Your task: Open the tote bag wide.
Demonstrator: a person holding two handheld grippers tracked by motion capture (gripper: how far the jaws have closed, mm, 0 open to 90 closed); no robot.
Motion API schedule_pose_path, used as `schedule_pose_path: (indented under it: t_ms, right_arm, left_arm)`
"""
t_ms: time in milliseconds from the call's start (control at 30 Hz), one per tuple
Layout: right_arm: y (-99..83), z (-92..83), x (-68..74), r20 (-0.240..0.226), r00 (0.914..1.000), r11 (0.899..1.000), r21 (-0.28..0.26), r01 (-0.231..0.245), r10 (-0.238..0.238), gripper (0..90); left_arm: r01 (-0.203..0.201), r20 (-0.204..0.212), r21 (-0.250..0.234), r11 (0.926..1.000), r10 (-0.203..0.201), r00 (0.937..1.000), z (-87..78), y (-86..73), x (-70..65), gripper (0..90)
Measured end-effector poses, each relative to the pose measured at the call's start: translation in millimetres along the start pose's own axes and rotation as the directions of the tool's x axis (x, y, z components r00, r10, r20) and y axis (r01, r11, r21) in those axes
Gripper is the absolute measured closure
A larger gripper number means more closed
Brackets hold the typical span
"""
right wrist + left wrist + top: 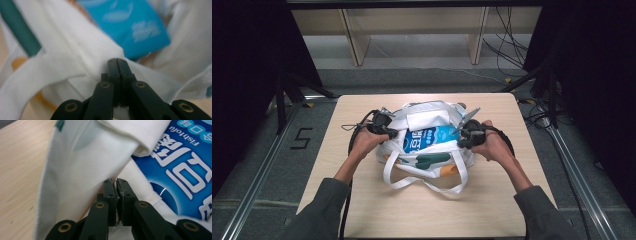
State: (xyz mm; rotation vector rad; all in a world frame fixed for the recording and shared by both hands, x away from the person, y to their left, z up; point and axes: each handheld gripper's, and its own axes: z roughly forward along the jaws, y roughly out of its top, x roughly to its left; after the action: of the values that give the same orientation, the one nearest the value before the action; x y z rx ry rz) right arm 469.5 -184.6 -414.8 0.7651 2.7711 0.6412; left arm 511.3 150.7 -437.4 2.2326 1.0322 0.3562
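Note:
A white tote bag (427, 114) with green and orange print lies open on the wooden table (362, 200). A blue packet (429, 138) with white lettering shows inside its mouth. My left gripper (394, 134) is shut on the left side of the bag's rim. In the left gripper view its jaws (116, 181) meet on a thin fold of the white cloth (82, 157), beside the packet (185, 165). My right gripper (460, 134) pinches the right side of the rim. The right gripper view shows its closed tips (117, 60) in the cloth (75, 62), just below the packet (130, 27).
The bag's two long white handles (432, 186) trail toward the near edge of the table. A pale wooden shelf frame (412, 30) stands beyond the table. Cables (512, 45) lie on the floor at the right, and a taped mark (301, 138) at the left.

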Motion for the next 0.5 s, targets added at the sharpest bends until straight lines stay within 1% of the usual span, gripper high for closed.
schedule_pose_path:
  t_ms: [33, 67, 100, 133, 167, 200, 233, 267, 300, 333, 367, 400, 433, 467, 500]
  right_arm:
    - [-10.9, 2.5, 6.0, -0.049, 0.9988, 0.999, 0.035, 0.000, 0.002, 90.0]
    - [-14.6, 5.2, 9.0, -0.058, 0.9983, 0.999, 0.045, 0.000, 0.003, 90.0]
    - [-14.6, 5.2, 9.0, -0.058, 0.9983, 0.999, 0.045, 0.000, 0.003, 90.0]
    - [-16.2, 6.1, 11.4, -0.060, 0.9982, 0.999, 0.050, -0.001, 0.004, 90.0]
    - [-16.2, 5.2, 12.1, -0.056, 0.9984, 0.999, 0.047, -0.003, 0.005, 90.0]
    - [-14.8, 2.8, 11.4, -0.047, 0.9989, 1.000, 0.030, -0.001, 0.002, 90.0]
    - [-12.7, -1.6, 10.6, -0.023, 0.9997, 1.000, -0.002, 0.000, 0.000, 90.0]
    - [-10.4, -6.6, 10.3, 0.000, 1.0000, 0.999, -0.045, -0.008, 0.008, 90.0]
    - [-8.2, -11.2, 9.5, 0.024, 0.9997, 0.996, -0.094, -0.002, 0.005, 90.0]
    - [-5.5, -15.4, 9.0, 0.041, 0.9988, 0.989, -0.149, -0.019, 0.025, 90.0]
    - [-2.7, -19.2, 9.9, 0.044, 0.9973, 0.977, -0.208, -0.048, 0.058, 90.0]
    - [4.8, -18.9, 11.6, 0.062, 0.9972, 0.958, -0.285, -0.022, 0.041, 90.0]
    - [4.8, -18.9, 11.6, 0.062, 0.9972, 0.958, -0.285, -0.022, 0.041, 90.0]
    - [11.9, -11.6, 15.6, 0.038, 0.9991, 0.959, -0.282, -0.010, 0.021, 90.0]
    - [11.9, -11.6, 15.6, 0.038, 0.9991, 0.959, -0.282, -0.010, 0.021, 90.0]
  left_arm:
    - [-0.020, -0.005, 0.010, 0.9998, 0.020, 0.9998, -1.1, -0.6, 0.5, 86.9]
    - [-0.038, -0.026, 0.020, 0.9991, 0.039, 0.9989, -1.8, -1.1, 0.0, 87.1]
    - [-0.036, -0.021, 0.019, 0.9992, 0.036, 0.9991, -2.1, -1.5, 0.4, 87.1]
    - [-0.024, -0.015, 0.015, 0.9996, 0.025, 0.9996, -2.6, -1.7, 0.5, 87.1]
    - [-0.024, -0.012, 0.009, 0.9997, 0.024, 0.9996, -3.4, -1.6, 0.8, 86.7]
    - [-0.018, -0.008, -0.001, 0.9998, 0.018, 0.9998, -4.5, -1.4, 0.5, 86.3]
    - [-0.003, 0.002, -0.017, 0.9998, 0.003, 1.0000, -5.6, -1.1, -0.4, 86.1]
    - [-0.003, 0.018, -0.018, 0.9998, 0.003, 0.9998, -7.8, -0.1, -1.1, 86.1]
    - [-0.002, 0.021, -0.037, 0.9993, 0.003, 0.9998, -8.7, 1.0, -2.9, 86.0]
    - [-0.007, 0.030, -0.042, 0.9991, 0.008, 0.9995, -9.9, 3.0, -4.4, 86.0]
    - [0.006, 0.035, -0.073, 0.9974, -0.003, 0.9994, -9.4, 4.6, -7.6, 86.0]
    - [0.007, 0.059, -0.072, 0.9974, -0.003, 0.9983, -9.6, 7.1, -10.3, 85.7]
    - [0.000, 0.064, -0.080, 0.9968, 0.005, 0.9979, -8.2, 9.3, -13.8, 85.7]
    - [-0.022, 0.056, -0.073, 0.9971, 0.027, 0.9981, -7.2, 11.7, -16.7, 85.2]
    - [-0.032, 0.050, -0.069, 0.9971, 0.036, 0.9981, -5.6, 13.8, -18.9, 85.2]
